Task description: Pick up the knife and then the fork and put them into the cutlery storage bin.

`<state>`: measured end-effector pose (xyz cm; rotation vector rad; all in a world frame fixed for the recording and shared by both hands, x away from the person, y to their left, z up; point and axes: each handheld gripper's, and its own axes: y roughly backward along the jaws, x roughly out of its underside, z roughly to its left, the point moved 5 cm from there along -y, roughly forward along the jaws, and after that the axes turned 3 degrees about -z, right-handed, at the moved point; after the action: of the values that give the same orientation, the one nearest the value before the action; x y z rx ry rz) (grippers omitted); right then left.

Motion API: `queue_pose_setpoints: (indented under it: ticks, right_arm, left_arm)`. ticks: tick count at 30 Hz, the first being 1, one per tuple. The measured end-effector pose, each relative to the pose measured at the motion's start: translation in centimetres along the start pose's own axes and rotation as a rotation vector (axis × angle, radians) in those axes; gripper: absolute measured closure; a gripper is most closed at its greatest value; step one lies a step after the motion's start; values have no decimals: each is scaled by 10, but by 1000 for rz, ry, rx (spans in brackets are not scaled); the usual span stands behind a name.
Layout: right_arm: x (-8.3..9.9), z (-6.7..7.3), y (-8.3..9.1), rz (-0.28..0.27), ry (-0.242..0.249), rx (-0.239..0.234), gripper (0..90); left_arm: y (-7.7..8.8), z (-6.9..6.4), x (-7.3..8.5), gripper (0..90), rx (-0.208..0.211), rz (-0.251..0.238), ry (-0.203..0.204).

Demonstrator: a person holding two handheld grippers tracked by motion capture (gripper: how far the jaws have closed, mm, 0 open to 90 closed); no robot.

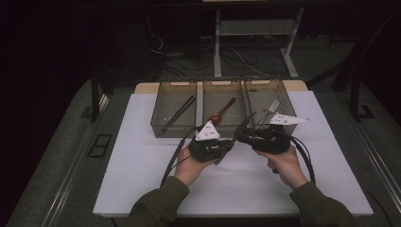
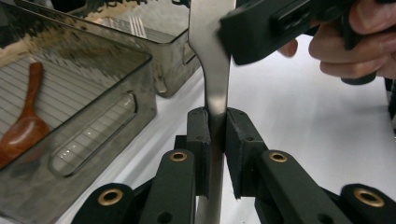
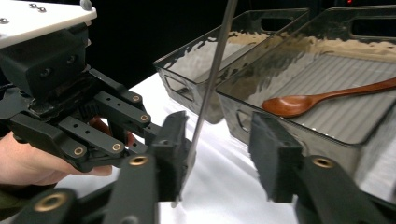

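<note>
Metal utensil passed between two hand-held tools above the counter

The left tool (image 2: 215, 128) clamps the flat metal utensil (image 2: 211, 70) by its handle, holding it over the white counter (image 1: 142, 179) just in front of the middle tray (image 1: 222, 124) at the far edge. The right tool (image 3: 219, 158) stands half open, one pad against the utensil's thin edge and the other clear. A wooden spoon (image 3: 322, 100) lies in the middle tray, chopsticks (image 1: 179, 112) in the left tray and a fork (image 1: 271, 108) in the right.
</note>
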<state>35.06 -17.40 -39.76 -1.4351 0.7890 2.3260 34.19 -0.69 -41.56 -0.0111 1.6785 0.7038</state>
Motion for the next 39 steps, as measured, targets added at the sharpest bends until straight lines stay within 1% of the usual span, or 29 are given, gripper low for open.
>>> queue_pose_setpoints:
  ticks: [4,9,14,17,21,24,26,29,30,33,34,37,39]
  right_arm:
    - [1,2,-8,13,-23,-25,657]
    - [0,5,-14,12,-54,-57,737]
    - [-2,5,-17,4,-52,-59,815]
    - [-2,6,-18,5,-55,-59,828]
    - [-2,6,-19,7,-58,-68,865]
    - [-2,7,-20,6,-58,-64,870]
    - [-2,6,-19,5,-58,-65,871]
    - [-3,6,-18,2,-61,-65,872]
    - [-3,6,-18,2,-54,-60,872]
    - [-3,5,-16,8,-42,-51,872]
    - [-3,4,-15,8,-34,-45,872]
    - [-3,0,-11,15,-14,-30,872]
    - [-3,-3,-8,23,-3,-18,873]
  left_arm:
    - [2,2,-1,792,-17,-10,3]
    - [2,3,-1,792,-30,-15,-3]
    - [2,3,-1,792,-35,-18,-5]
    - [2,3,-1,792,-38,-16,-10]
    - [2,3,0,792,-35,-16,-2]
    - [2,4,0,792,-33,-18,-2]
    - [2,4,0,790,-24,-22,8]
    - [3,5,-1,778,-14,-31,7]
    - [4,5,-1,755,-14,-34,16]
    - [9,6,1,693,-11,-41,16]
    - [12,7,2,659,-9,-39,19]
    - [22,9,11,605,-8,-44,24]
    - [30,12,17,573,-6,-40,37]
